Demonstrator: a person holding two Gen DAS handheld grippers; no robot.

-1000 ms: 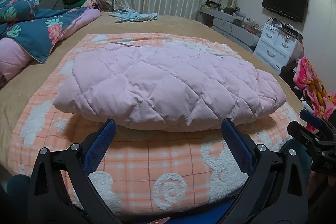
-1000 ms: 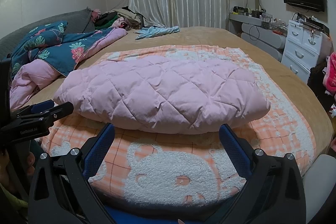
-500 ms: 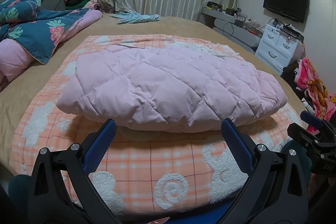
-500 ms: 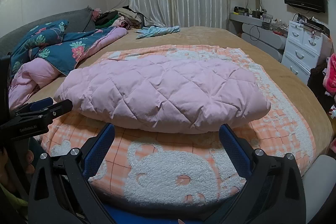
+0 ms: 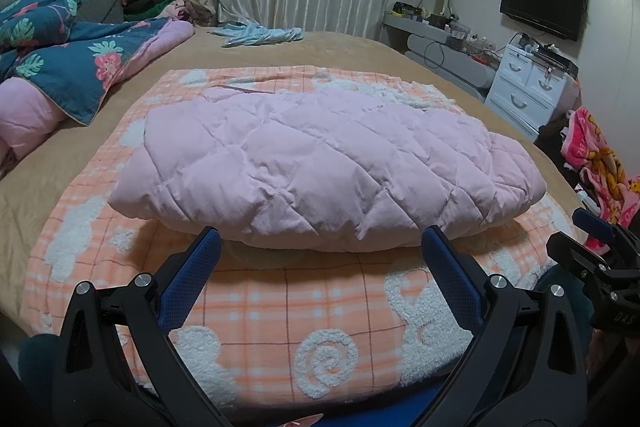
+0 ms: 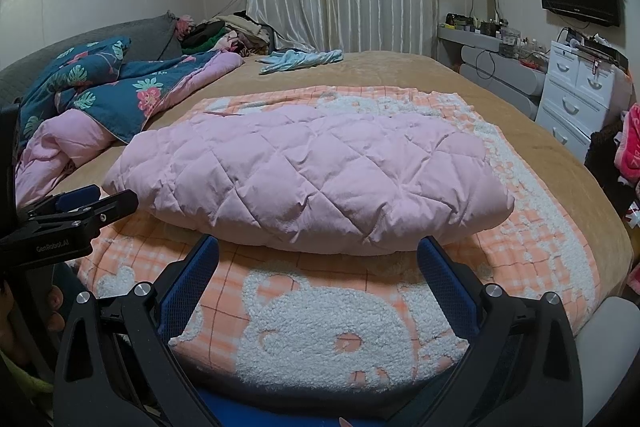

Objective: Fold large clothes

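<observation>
I judge the pink quilted garment (image 5: 320, 163) is already folded into a thick bundle, so the step in hand is either one more fold across or stopping here. To do it well, I would come in low at the near hem with both grippers well apart, pinch every padded layer at once and not only the top skin, then carry the edge over evenly so the stuffing does not bulge or slide on the fleecy orange blanket (image 5: 288, 311) beneath.

Both tools hold nothing. The left gripper (image 5: 320, 247) has its jaws spread wide, and the right gripper (image 6: 318, 247) is likewise released, blue pads well apart.

The garment lies crosswise on the blanket, in the middle of the bed (image 6: 384, 67), just beyond the fingertips of each gripper and not touching them. In the left wrist view its near edge sits right above the gap between the jaws; in the right wrist view the same. Its far end reaches toward the side where the white drawers (image 6: 576, 99) stand.
</observation>
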